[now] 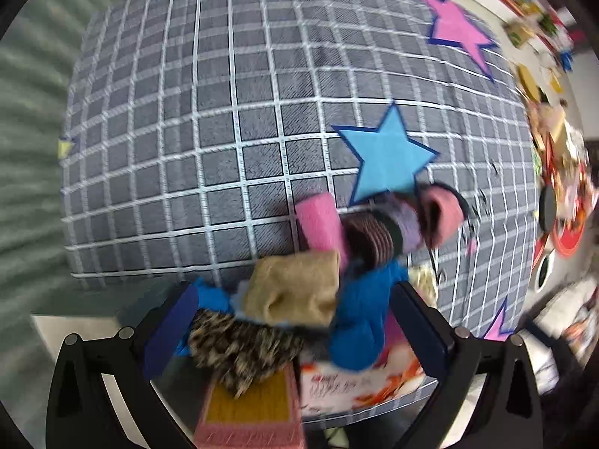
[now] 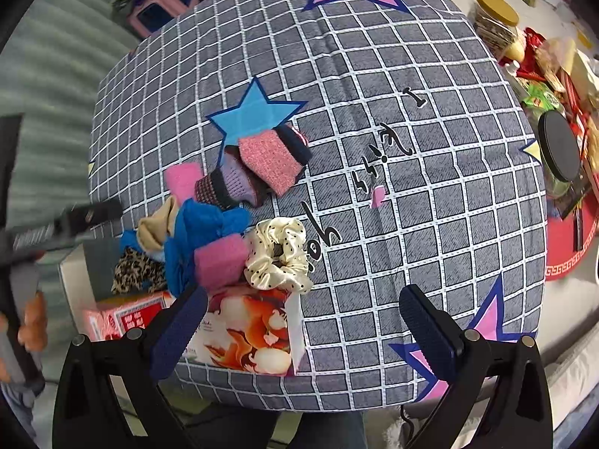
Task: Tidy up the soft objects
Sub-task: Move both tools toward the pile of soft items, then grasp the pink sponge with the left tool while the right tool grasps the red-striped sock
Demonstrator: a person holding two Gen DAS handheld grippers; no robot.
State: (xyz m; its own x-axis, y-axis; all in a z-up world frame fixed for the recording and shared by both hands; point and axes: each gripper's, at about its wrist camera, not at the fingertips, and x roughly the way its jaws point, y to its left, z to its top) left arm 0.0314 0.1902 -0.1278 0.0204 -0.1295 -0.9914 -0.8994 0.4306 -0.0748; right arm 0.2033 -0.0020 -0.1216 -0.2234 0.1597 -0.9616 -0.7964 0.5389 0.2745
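The left wrist view is blurred; the left gripper (image 1: pixel 295 321) stands wide, its pads either side of a heap of soft things, and whether it has hold of any I cannot tell. In that heap lie a leopard scrunchie (image 1: pixel 243 351), a tan sock (image 1: pixel 295 286) and blue cloth (image 1: pixel 359 321), above an open box (image 1: pixel 251 415) that is cut off at the frame's lower edge. Only the right view shows the cream dotted scrunchie (image 2: pixel 279 254) on the printed box (image 2: pixel 254 329), both at the near left edge of the checked cushion (image 2: pixel 411 224). The rolled socks (image 2: pixel 262 168) lie beside the blue star (image 2: pixel 254 114). The right gripper (image 2: pixel 303 325) hangs wide open and empty over the cushion's near edge. Far right, jars (image 2: pixel 494 18) and packets crowd a bench (image 2: pixel 584 43).
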